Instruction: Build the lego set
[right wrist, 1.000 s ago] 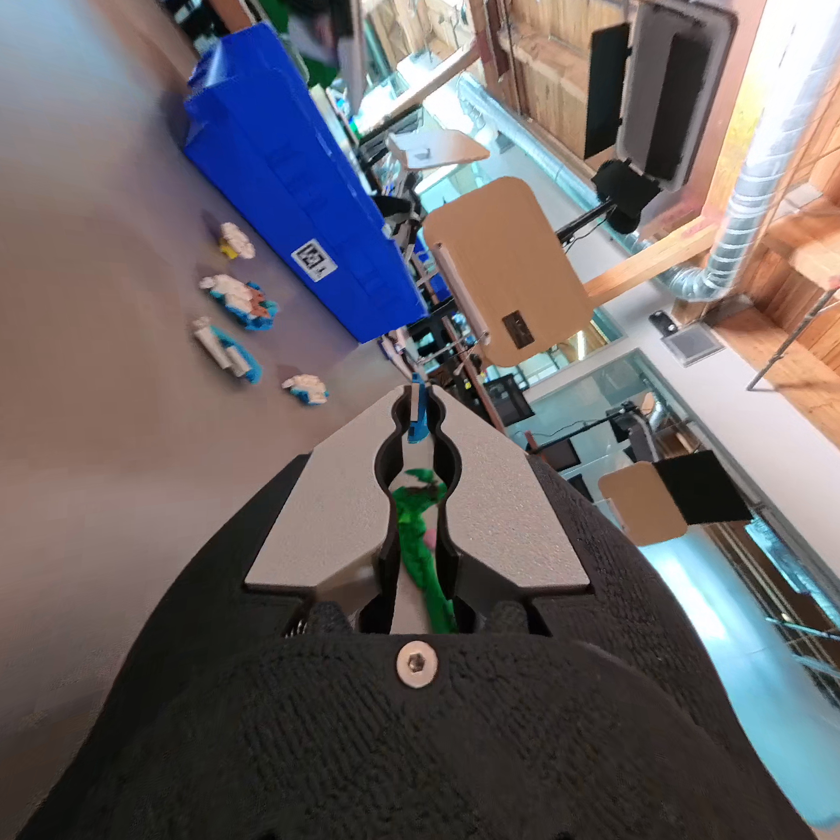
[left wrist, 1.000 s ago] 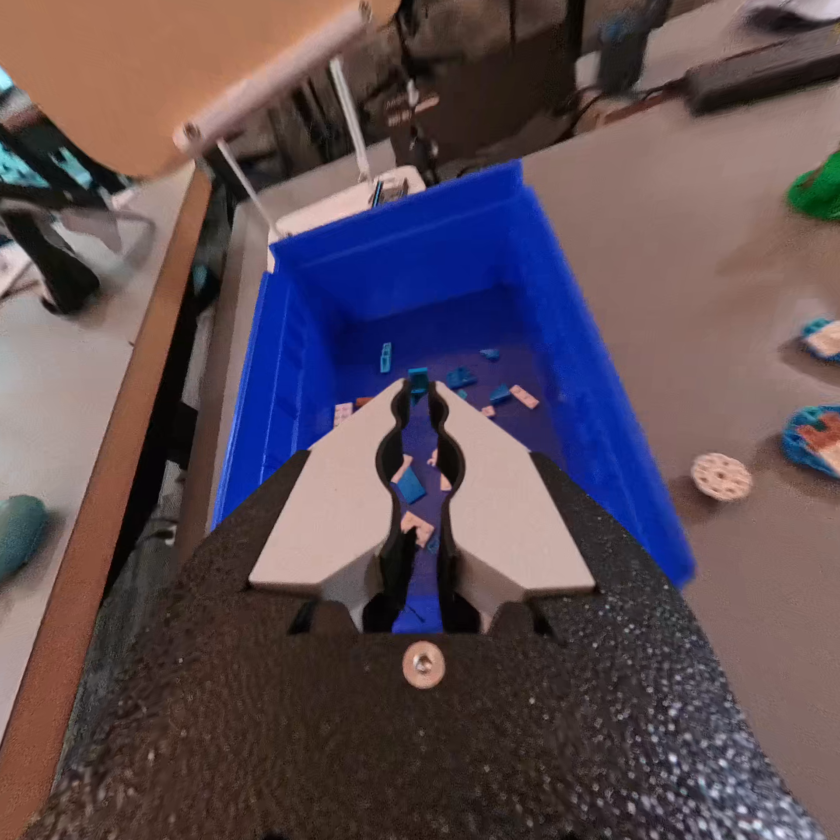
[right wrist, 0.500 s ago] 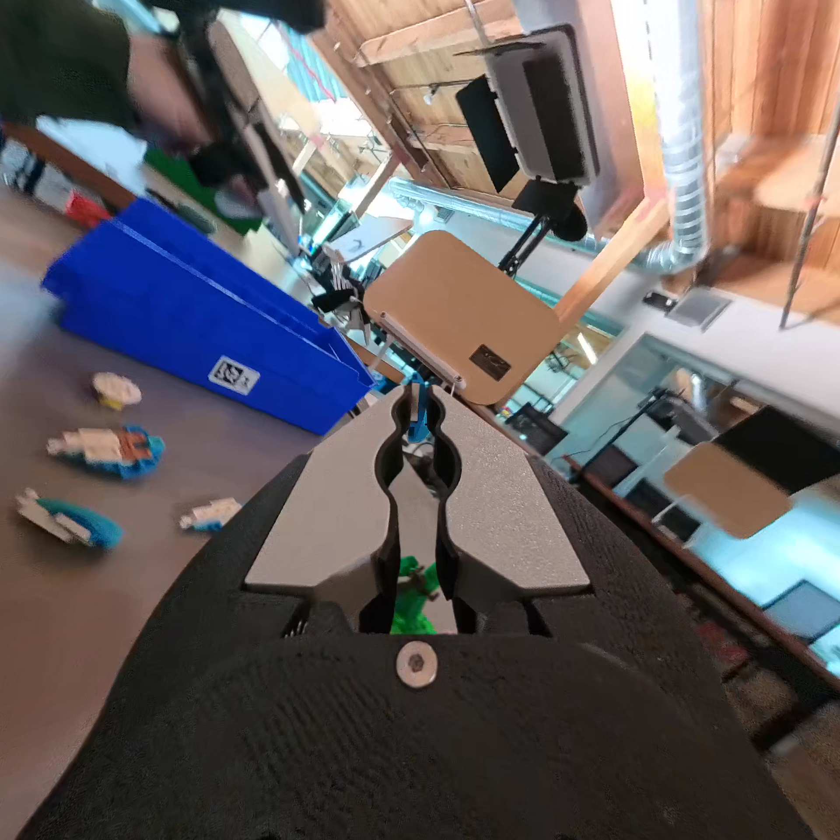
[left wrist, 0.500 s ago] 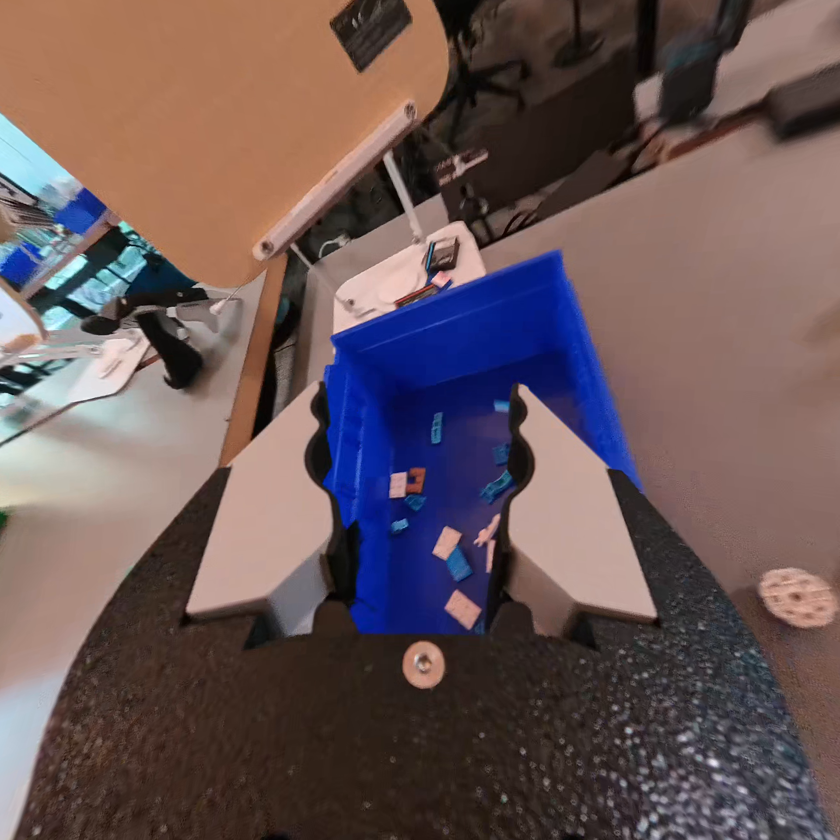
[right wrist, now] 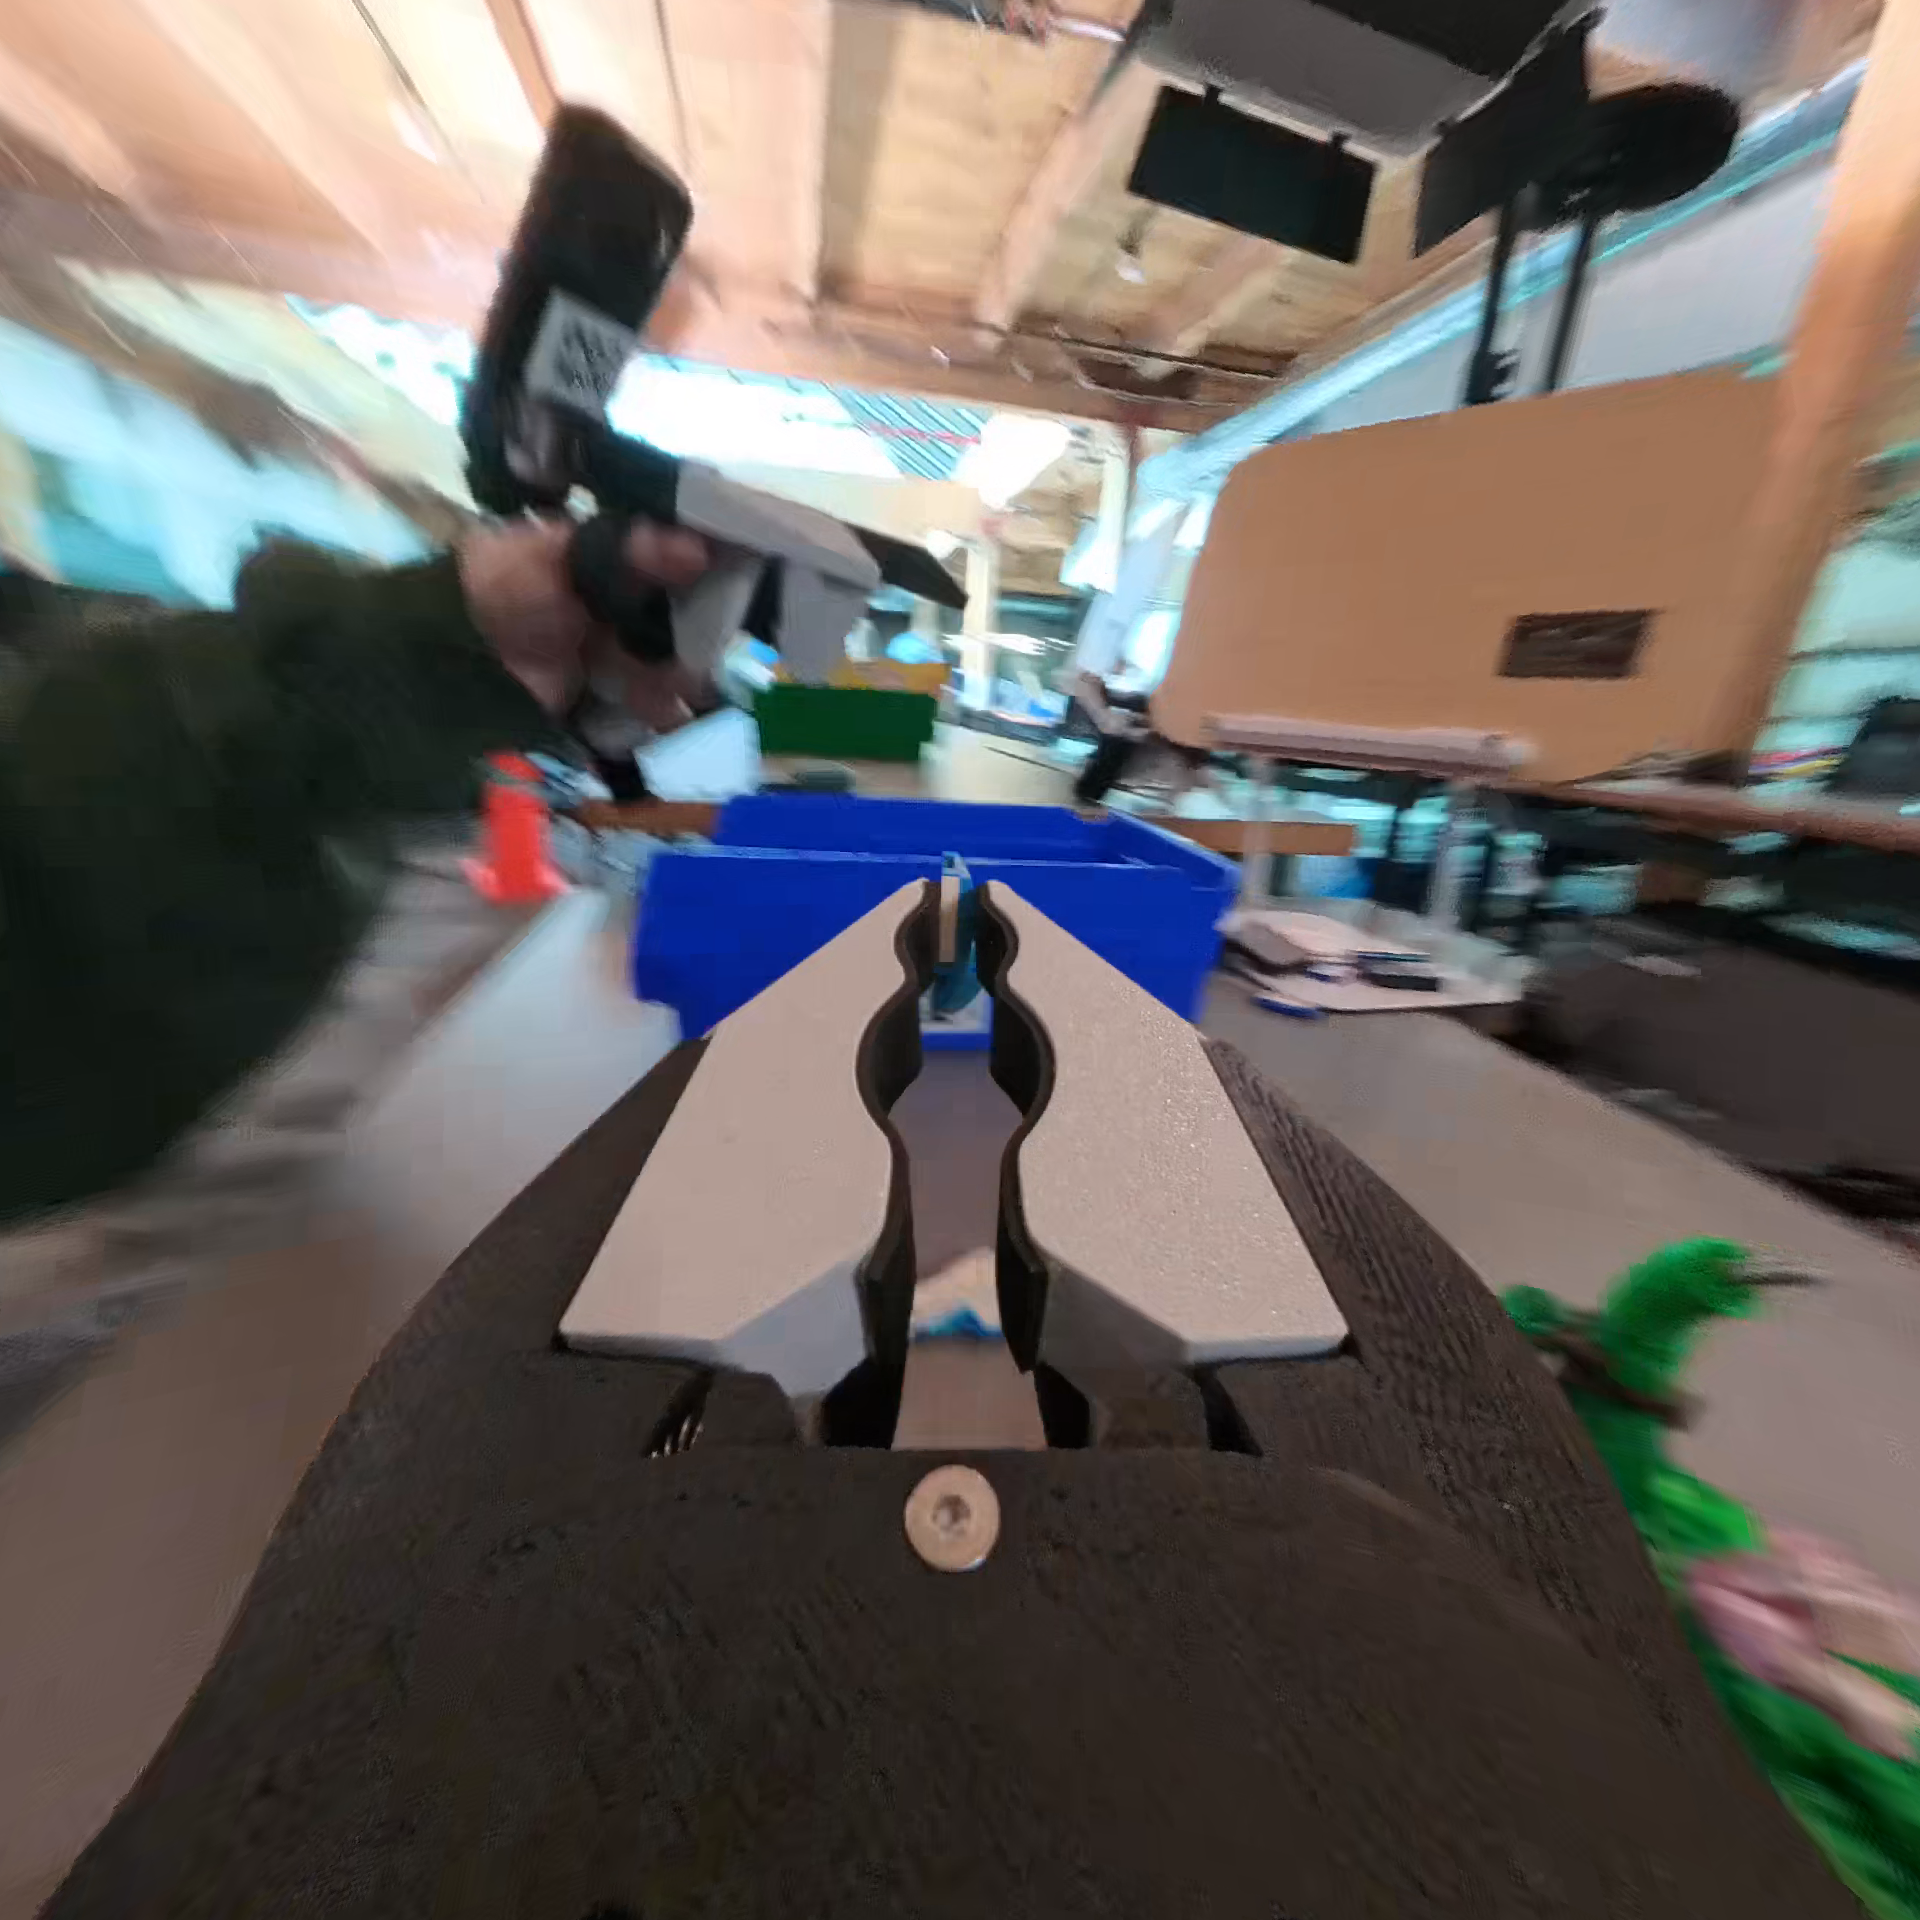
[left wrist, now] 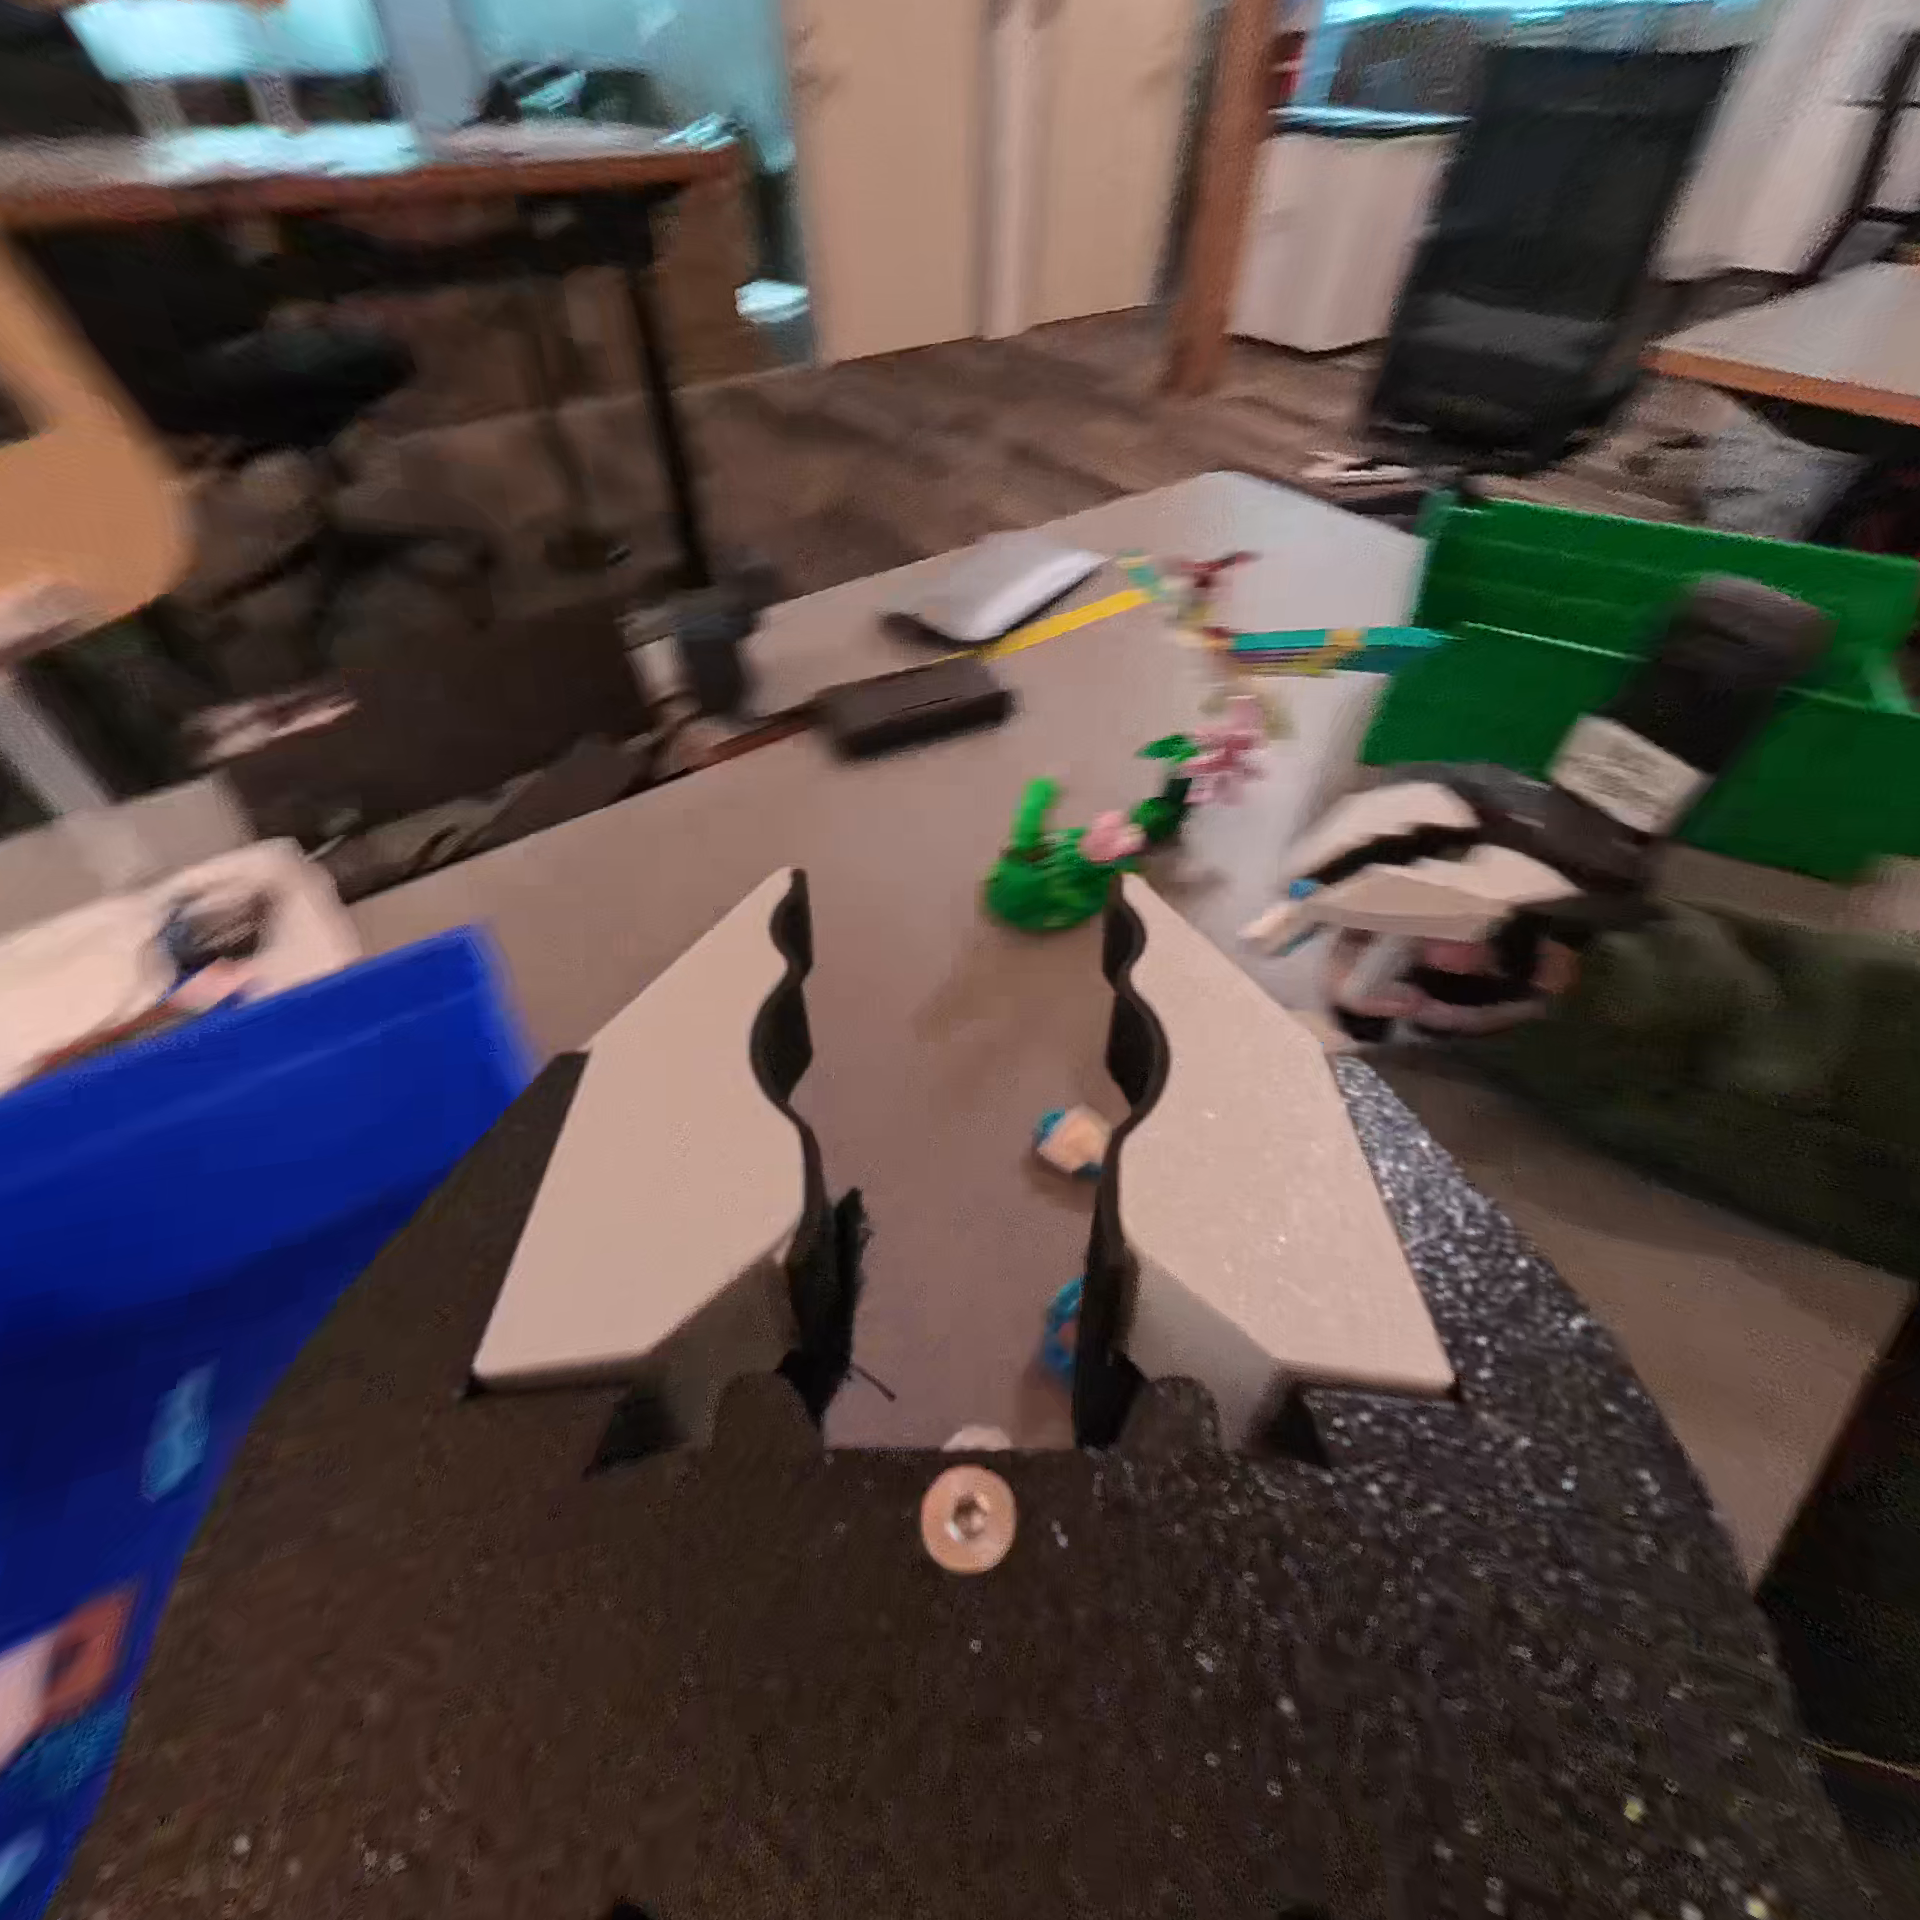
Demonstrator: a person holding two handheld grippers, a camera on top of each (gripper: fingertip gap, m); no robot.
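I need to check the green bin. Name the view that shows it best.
Left wrist view: the green bin stands large at upper right, its near wall plain. Right wrist view shows only a small, blurred green bin far off.

left wrist view beside blue bin facing away over table, right wrist view near, facing bin, both share it

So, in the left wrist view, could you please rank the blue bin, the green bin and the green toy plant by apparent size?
1. Blue bin, though cropped and closest to the camera.
2. Green bin, farther off and partly hidden.
3. Green toy plant, clearly smallest.
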